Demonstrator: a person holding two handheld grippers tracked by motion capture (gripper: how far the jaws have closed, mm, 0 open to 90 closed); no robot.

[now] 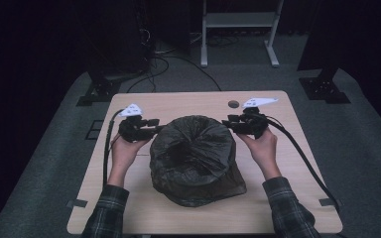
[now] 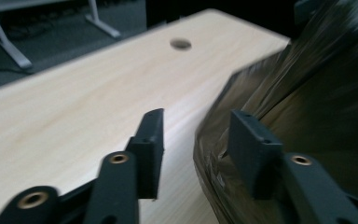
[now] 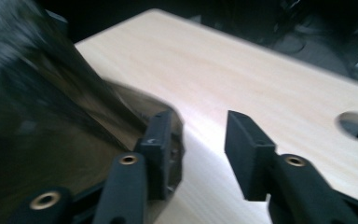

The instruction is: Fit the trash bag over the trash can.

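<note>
A black plastic bag [image 1: 193,158] sits crumpled in the middle of the light wooden table [image 1: 178,101], its mouth gaping upward. My left gripper [image 1: 155,125] is at the bag's upper left rim, my right gripper [image 1: 228,122] at its upper right rim. In the left gripper view the jaws [image 2: 196,126] stand apart; the bag [image 2: 317,93] lies along the right jaw and its edge reaches a little into the gap. In the right gripper view the jaws [image 3: 198,126] are also apart, with the bag [image 3: 42,107] bunched against the left jaw. Neither pair of pads presses on the plastic.
A round hole [image 1: 233,104] sits in the table near its far edge. A cable [image 1: 302,158] trails from the right gripper across the table's right side. Beyond the table, a white frame [image 1: 238,29], floor cables and black stand bases [image 1: 322,89] are on grey carpet.
</note>
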